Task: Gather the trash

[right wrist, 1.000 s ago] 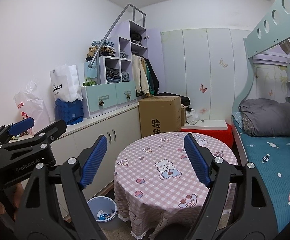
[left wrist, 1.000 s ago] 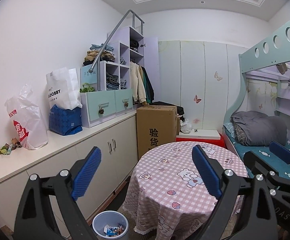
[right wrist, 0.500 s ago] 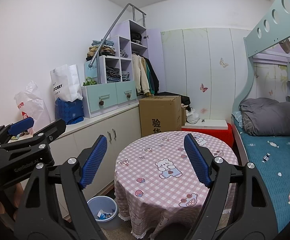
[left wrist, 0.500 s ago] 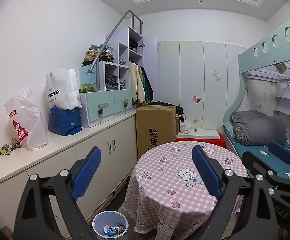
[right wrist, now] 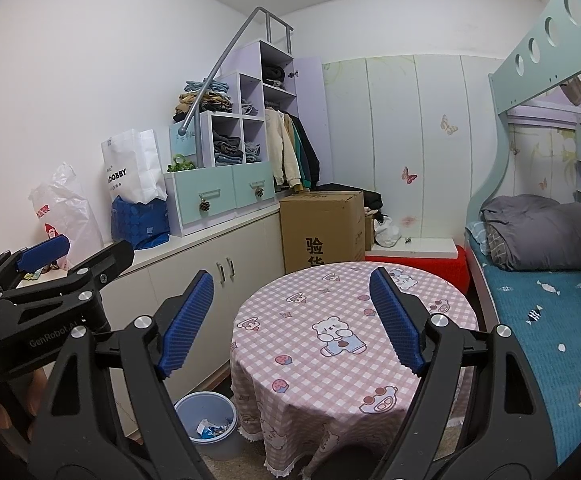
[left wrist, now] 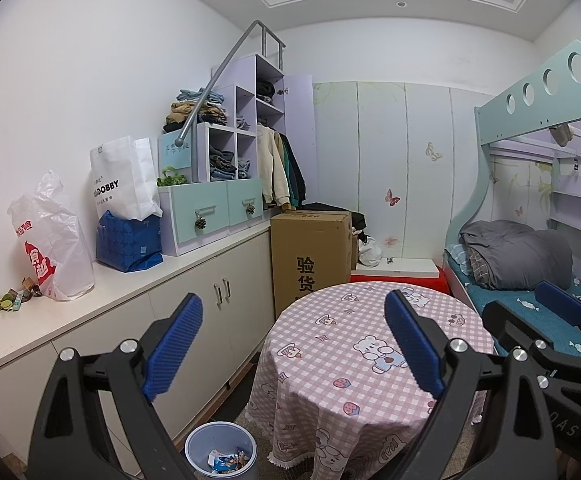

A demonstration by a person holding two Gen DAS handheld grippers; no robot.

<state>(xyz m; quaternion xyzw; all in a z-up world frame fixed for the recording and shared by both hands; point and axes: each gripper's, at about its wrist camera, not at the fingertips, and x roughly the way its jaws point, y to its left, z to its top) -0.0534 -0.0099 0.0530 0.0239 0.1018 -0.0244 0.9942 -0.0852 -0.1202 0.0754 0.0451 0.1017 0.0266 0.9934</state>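
Note:
A pale blue waste bin (left wrist: 221, 453) with wrappers in it stands on the floor between the cabinet and the round table; it also shows in the right wrist view (right wrist: 207, 424). Small bits of trash (left wrist: 14, 300) lie on the white counter at far left, beside a white plastic bag (left wrist: 50, 240). My left gripper (left wrist: 292, 344) is open and empty, held high above the table's near left side. My right gripper (right wrist: 292, 320) is open and empty, above the table. The left gripper also shows at the left in the right wrist view (right wrist: 46, 280).
A round table with a pink checked cloth (left wrist: 370, 352) fills the middle. A long white cabinet counter (left wrist: 194, 264) runs along the left wall with bags and drawers. A cardboard box (left wrist: 310, 256) stands behind. A bunk bed (right wrist: 546, 304) is at right.
Nearly nothing: both views shift very slightly, and both grippers stay open and empty.

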